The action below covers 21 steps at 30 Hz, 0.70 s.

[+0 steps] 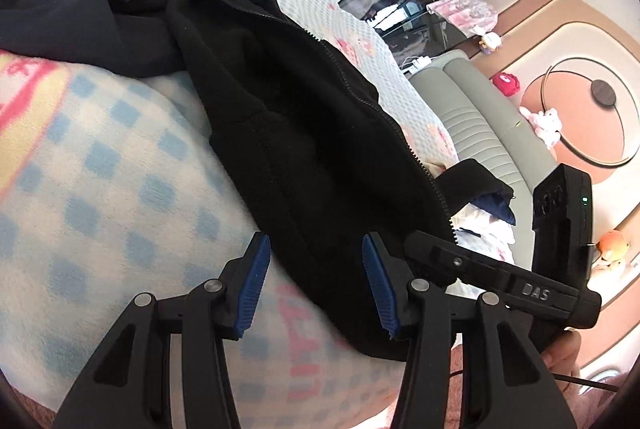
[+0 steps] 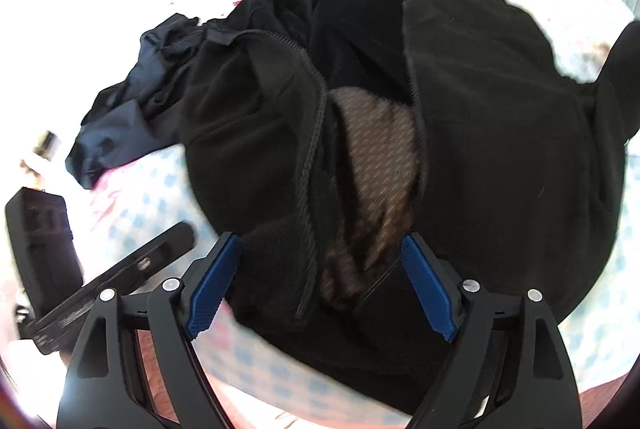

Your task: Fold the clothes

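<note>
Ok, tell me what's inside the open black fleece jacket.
Between the unzipped fronts of the black fleece jacket a brown lining with a pale dotted pattern shows. The fleece covers the rest of the inside, so anything further in cannot be seen.

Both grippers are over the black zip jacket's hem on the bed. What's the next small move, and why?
Probably close the right gripper on the black fleece jacket hem. Its jaws stand open around the unzipped bottom edge; the left gripper is likewise open at the hem, so nothing is gripped yet.
</note>
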Each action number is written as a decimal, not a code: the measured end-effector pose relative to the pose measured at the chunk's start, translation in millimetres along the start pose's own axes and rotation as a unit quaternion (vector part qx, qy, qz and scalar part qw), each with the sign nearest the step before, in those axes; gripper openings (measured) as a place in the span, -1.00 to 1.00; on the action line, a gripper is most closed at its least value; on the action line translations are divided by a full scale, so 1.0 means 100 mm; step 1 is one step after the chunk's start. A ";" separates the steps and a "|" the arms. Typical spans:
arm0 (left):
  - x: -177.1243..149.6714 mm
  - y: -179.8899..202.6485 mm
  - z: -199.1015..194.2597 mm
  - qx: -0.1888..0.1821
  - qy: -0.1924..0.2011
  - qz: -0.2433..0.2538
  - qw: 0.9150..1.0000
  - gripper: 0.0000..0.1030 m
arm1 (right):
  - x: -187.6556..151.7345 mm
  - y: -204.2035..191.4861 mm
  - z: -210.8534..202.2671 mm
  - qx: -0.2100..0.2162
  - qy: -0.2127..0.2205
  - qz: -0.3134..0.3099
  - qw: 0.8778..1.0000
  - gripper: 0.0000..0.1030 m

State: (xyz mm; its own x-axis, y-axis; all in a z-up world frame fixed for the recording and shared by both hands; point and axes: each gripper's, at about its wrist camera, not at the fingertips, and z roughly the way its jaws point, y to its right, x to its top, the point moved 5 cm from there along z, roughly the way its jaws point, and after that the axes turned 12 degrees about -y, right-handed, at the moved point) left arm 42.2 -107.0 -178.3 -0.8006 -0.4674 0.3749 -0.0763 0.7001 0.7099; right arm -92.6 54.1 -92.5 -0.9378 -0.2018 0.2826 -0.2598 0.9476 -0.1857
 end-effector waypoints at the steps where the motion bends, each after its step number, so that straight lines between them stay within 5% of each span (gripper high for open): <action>1: 0.02 0.01 0.04 -0.006 -0.002 0.003 1.000 -0.03 | 0.02 0.02 0.04 -0.012 -0.002 0.003 1.000 0.63; 3: 0.01 0.03 0.09 -0.005 -0.007 0.011 1.000 -0.03 | 0.02 0.10 0.16 -0.025 -0.017 0.014 0.999 0.52; 5: 0.00 0.07 0.13 -0.005 -0.015 0.013 1.000 -0.03 | 0.01 0.21 0.25 -0.023 -0.029 0.024 0.999 -0.42; 7: -0.02 0.19 0.15 -0.010 -0.016 0.028 0.999 -0.03 | -0.01 0.29 0.26 -0.004 -0.034 0.030 0.999 -0.56; 11: -0.09 0.48 0.29 0.007 -0.036 0.083 0.996 -0.02 | 0.01 0.31 0.15 0.097 -0.035 0.037 0.994 -0.60; 14: -0.17 0.54 0.58 0.095 -0.079 0.122 0.985 0.00 | 0.06 0.35 0.13 0.069 -0.023 0.032 0.997 -0.63; 16: -0.22 0.52 0.81 0.155 -0.112 0.135 0.972 -0.24 | 0.07 0.39 0.12 0.048 -0.017 0.027 0.998 -0.66; 17: -0.23 0.55 0.84 0.166 -0.116 0.138 0.970 -0.45 | 0.06 0.40 0.12 0.049 -0.018 0.027 0.998 -0.66; 21: -0.36 0.60 0.69 0.207 -0.119 0.121 0.963 -0.69 | 0.00 0.37 0.15 0.072 -0.032 0.019 0.997 -0.61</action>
State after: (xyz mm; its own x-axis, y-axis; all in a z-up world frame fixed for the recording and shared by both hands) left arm 25.1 -11.1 -190.6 -0.9347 -0.1608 0.3169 -0.0616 0.9516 0.3011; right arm -106.3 85.7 -113.5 -0.9593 -0.1857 0.2125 -0.2493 0.9108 -0.3292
